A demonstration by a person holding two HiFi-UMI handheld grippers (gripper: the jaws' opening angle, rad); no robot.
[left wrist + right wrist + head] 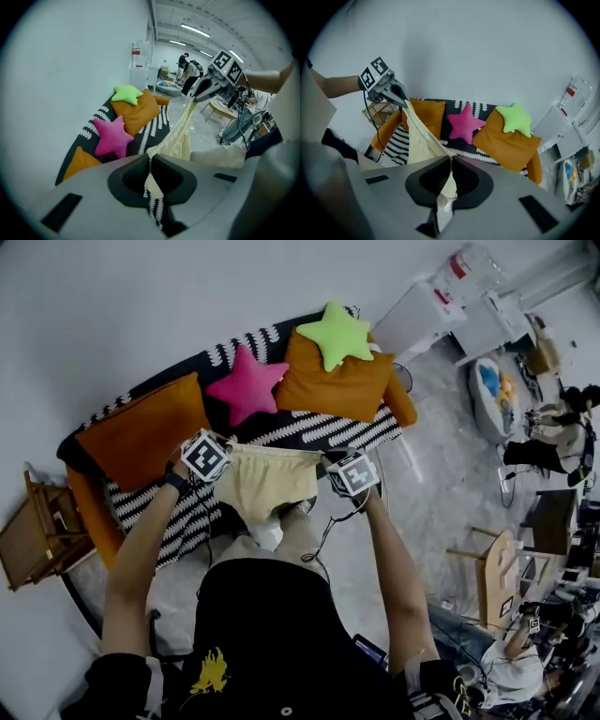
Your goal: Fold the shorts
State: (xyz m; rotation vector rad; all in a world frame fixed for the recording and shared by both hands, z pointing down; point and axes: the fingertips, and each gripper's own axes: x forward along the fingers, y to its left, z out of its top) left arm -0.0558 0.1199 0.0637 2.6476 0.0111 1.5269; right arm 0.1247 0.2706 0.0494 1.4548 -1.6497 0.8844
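- The left gripper (pixel 150 161) is clenched on one end of the waistband of the pale yellow shorts (pixel 265 482), with the cloth pinched between its closed jaws.
- The right gripper (pixel 451 164) grasps the other end of the waistband the same way, jaws pressed together on the fabric.
- The shorts hang spread between the two grippers. The waistband is pulled taut and roughly level, and the legs hang down. They are held in the air in front of the front edge of the sofa (pixel 309 432).
- The sofa has a black-and-white striped cover.
- An orange cushion (pixel 141 432) leans at the sofa's left end.
- A pink star pillow (pixel 247 385) sits near the middle of the sofa's back edge.
- A second orange cushion (pixel 342 382) lies toward the right end, with a green star pillow (pixel 335 334) on it.
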